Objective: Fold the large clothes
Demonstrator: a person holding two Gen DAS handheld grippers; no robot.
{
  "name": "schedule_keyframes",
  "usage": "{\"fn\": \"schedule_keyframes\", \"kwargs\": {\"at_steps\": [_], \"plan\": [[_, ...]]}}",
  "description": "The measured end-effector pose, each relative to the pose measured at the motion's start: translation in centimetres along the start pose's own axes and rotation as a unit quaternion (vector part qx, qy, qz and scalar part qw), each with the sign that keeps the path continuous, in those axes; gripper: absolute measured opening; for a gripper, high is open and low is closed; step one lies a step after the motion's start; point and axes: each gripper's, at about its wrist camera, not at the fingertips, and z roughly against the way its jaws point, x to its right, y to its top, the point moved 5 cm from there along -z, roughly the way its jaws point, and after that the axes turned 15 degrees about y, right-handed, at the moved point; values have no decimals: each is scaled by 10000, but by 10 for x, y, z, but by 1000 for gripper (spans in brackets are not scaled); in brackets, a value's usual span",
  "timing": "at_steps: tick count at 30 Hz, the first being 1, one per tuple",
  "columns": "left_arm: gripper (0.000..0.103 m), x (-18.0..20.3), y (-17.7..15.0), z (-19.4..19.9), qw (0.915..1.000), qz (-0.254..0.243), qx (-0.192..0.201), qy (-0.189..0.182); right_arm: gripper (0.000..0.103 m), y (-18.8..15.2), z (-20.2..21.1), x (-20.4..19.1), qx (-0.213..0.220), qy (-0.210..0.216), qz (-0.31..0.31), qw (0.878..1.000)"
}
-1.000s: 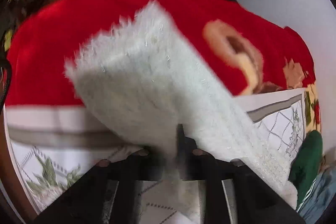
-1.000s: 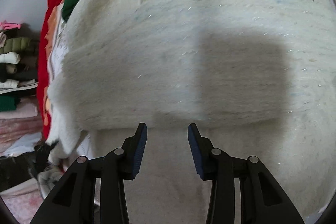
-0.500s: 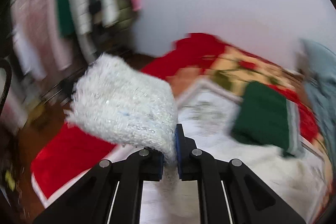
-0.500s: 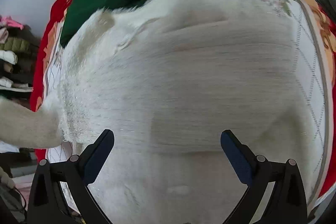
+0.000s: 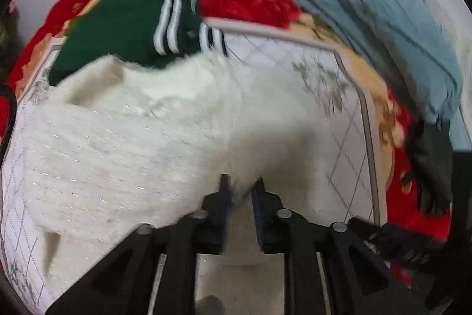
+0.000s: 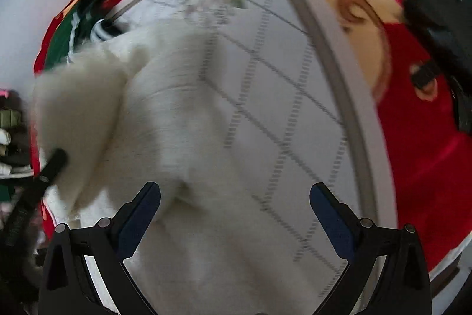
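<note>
A fluffy white sweater [image 5: 153, 138] lies on the white quilted bedspread [image 5: 339, 120]. My left gripper [image 5: 242, 188] is shut on a fold of the white sweater, holding it low over the garment's body. The sweater also shows in the right wrist view [image 6: 153, 132], bunched at the left. My right gripper [image 6: 234, 202] is wide open and empty, over the sweater's right edge and the bedspread [image 6: 280, 96]. The left gripper's arm [image 6: 44, 176] shows at the left edge of the right wrist view.
A folded green garment with white stripes [image 5: 132, 31] lies behind the sweater. A light blue garment [image 5: 368, 8] is heaped at the back right. A red floral blanket [image 6: 421, 155] borders the bedspread. A dark item [image 5: 430, 167] lies at the right.
My left gripper swung the held sweater part from the left side over onto the garment's body. My right gripper opened wide and moved to the right edge of the sweater.
</note>
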Motion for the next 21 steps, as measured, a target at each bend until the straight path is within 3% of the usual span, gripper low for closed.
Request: {"fn": "schedule_keyframes", "kwargs": {"at_steps": [2, 3, 4, 6, 10, 12, 16, 17, 18, 19, 20, 21], "plan": [[55, 0, -5, 4, 9999, -7, -74, -137, 102, 2, 3, 11, -77, 109, -87, 9999], [88, -7, -6, 10, 9996, 88, -88, -237, 102, 1, 4, 14, -102, 128, -111, 9998], [97, -15, -5, 16, 9994, 200, -81, -265, 102, 3, 6, 17, -148, 203, -157, 9996], [97, -42, -5, 28, 9988, 457, -88, -147, 102, 5, 9, 15, -200, 397, -216, 9988], [97, -107, -8, 29, 9931, 903, -139, 733, 102, 10, 18, -8, -251, 924, -208, 9952], [97, -151, -14, 18, 9845, 1059, -252, 1375, 102, 17, 13, -30, -347, 1289, -158, 9909], [97, -214, -24, -21, 9662, 1224, -575, 2195, 101, 27, -17, -72, -607, 1762, 35, 9825], [97, -224, -26, -32, 9630, 1220, -650, 2314, 84, 30, -30, -84, -650, 1851, 168, 9804], [97, -231, -27, -41, 9602, 1217, -711, 2411, 43, 34, -44, -95, -720, 1934, 330, 9779], [97, -240, -29, -54, 9573, 1194, -792, 2511, 17, 32, -53, -101, -800, 1884, 419, 9779], [98, -243, -29, -65, 9559, 1163, -873, 2551, 9, 35, -66, -107, -866, 1674, 531, 9806], [103, -248, -31, -78, 9554, 1136, -982, 2544, 9, 39, -71, -109, -746, 1382, 650, 9855]]}}
